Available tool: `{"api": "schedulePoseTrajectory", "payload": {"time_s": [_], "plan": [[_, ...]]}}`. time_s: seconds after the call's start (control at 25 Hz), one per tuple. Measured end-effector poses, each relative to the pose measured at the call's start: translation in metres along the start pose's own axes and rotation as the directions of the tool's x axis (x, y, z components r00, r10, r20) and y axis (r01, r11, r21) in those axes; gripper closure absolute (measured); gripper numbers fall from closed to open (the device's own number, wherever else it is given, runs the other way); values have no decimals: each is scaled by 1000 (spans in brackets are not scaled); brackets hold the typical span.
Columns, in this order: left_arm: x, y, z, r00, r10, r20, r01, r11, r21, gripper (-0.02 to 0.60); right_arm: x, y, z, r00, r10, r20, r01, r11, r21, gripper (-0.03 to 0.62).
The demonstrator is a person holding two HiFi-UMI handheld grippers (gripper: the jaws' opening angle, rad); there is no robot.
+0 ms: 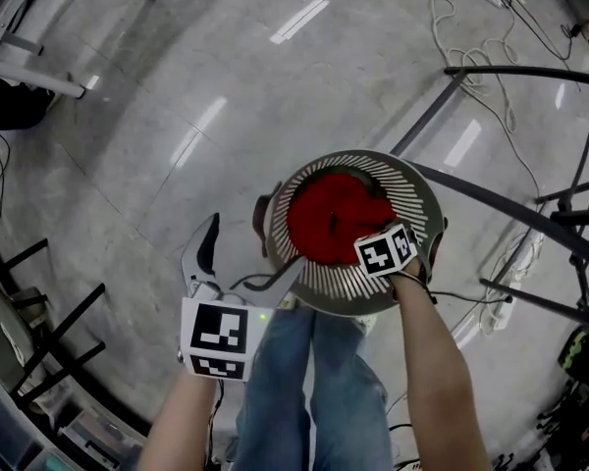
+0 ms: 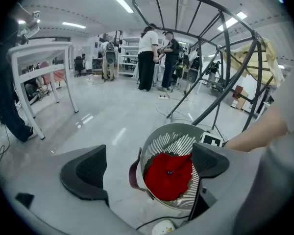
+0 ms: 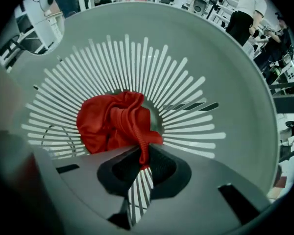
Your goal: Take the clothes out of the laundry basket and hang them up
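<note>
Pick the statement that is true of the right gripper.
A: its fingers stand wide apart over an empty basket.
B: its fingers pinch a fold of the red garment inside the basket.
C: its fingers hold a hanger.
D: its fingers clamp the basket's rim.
B: the right gripper view shows the right gripper with its fingers closed on a fold of the red garment, which lies in the laundry basket.

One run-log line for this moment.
phase: picking from laundry basket | right gripper: shut on red garment, inside basket | left gripper: open, empty, outside basket | hanging: not started
</note>
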State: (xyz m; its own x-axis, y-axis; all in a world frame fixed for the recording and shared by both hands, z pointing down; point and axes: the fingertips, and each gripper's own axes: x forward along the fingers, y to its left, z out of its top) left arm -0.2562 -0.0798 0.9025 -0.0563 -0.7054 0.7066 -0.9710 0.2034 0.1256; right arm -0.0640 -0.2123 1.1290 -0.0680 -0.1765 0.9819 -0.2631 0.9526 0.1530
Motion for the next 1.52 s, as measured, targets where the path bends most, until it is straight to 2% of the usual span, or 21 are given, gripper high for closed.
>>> {"api": "schedulePoseTrajectory", "payload": {"time_s": [0.52, 0.72, 0.92, 1.12, 1.24, 1.36, 1.52], "plan": [[-42, -33, 14, 997, -43, -65, 42, 999, -12, 43, -108, 13, 2, 997, 59, 41, -54, 991, -120, 565], [-40, -47, 17, 995, -51, -87, 50, 999, -13, 57, -144, 20, -4, 993, 102, 57, -96, 989, -109, 565], [-28, -60, 13, 992, -60, -107, 57, 998, -22, 83, -177, 13, -4, 990, 86, 110, -67, 983, -169, 565], [-22, -74, 2, 986, -75, -150, 82, 996, 39, 137, -217, 13, -6, 980, 105, 168, -65, 972, -227, 564], [-15, -85, -7, 977, -111, -184, 127, 989, 78, 172, -238, 13, -7, 974, 119, 193, -70, 968, -243, 563], [-5, -99, -20, 962, -149, -230, 184, 973, 140, 192, -259, 15, -8, 968, 134, 215, -75, 962, -262, 563], [8, -110, -26, 950, -164, -265, 230, 943, 242, 219, -289, 15, -4, 952, 153, 264, -77, 957, -278, 563]]}}
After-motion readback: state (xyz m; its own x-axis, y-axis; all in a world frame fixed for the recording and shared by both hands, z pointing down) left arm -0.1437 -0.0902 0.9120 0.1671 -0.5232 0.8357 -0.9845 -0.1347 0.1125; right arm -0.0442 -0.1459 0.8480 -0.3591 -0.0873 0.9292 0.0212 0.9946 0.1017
